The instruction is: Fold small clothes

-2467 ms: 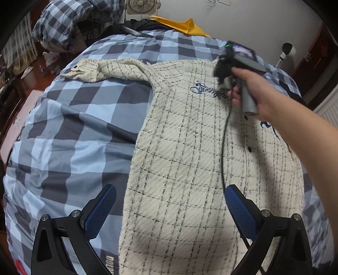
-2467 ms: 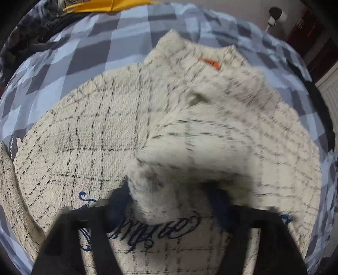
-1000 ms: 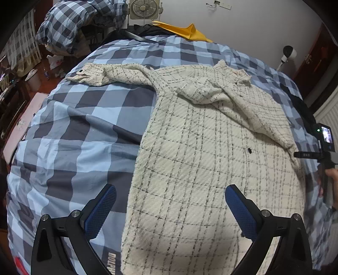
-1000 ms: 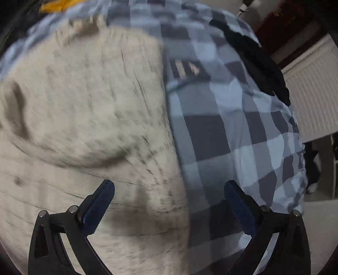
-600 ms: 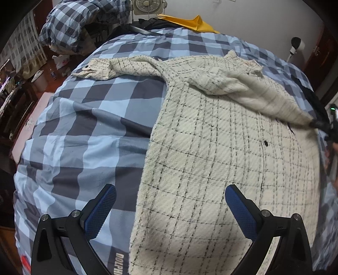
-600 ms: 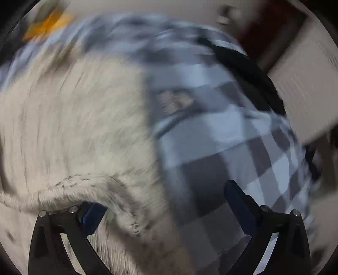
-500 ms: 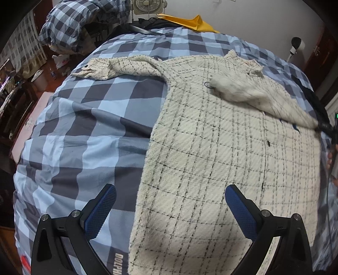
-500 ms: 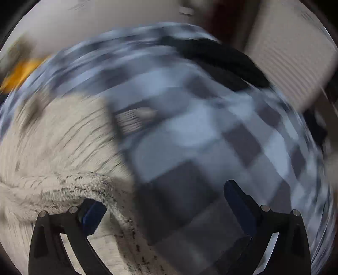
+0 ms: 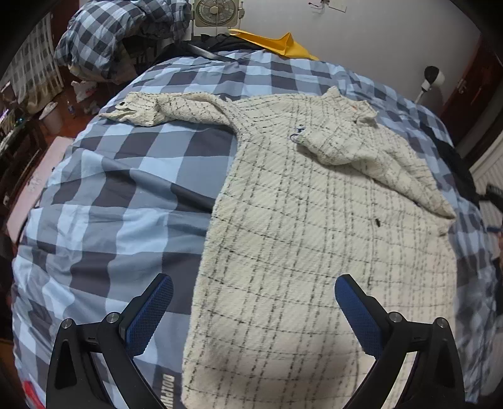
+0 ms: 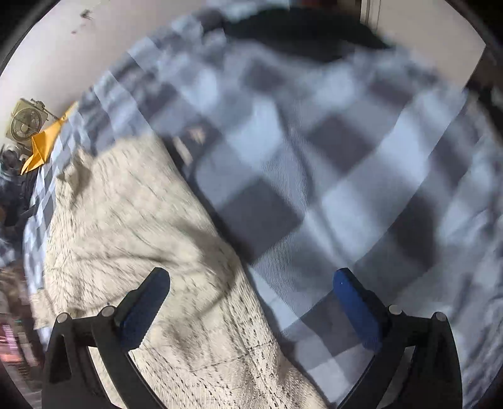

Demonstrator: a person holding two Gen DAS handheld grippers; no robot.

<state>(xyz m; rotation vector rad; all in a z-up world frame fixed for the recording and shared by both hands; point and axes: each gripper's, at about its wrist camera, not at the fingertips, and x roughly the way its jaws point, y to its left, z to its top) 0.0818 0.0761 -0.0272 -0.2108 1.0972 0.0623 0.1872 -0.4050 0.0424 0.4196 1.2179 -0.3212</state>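
A cream checked button-up garment (image 9: 298, 245) lies flat on a blue checked bedspread (image 9: 119, 201). Its left sleeve (image 9: 163, 108) stretches out to the far left. Its right sleeve (image 9: 374, 157) lies folded across the chest. My left gripper (image 9: 251, 311) is open and empty above the hem, straddling the garment's left edge. My right gripper (image 10: 251, 302) is open and empty over the garment's right edge (image 10: 195, 283), in a blurred view.
A bundle of checked bedding (image 9: 116, 34), a small fan (image 9: 215, 12) and a yellow cloth (image 9: 276, 44) lie beyond the bed's far end. A dark garment (image 10: 298, 34) lies at the bed's right side. The bed drops off at the left.
The right gripper laid the right sleeve across the chest, let go, and swung out to the garment's right edge. The left gripper stayed open near the hem.
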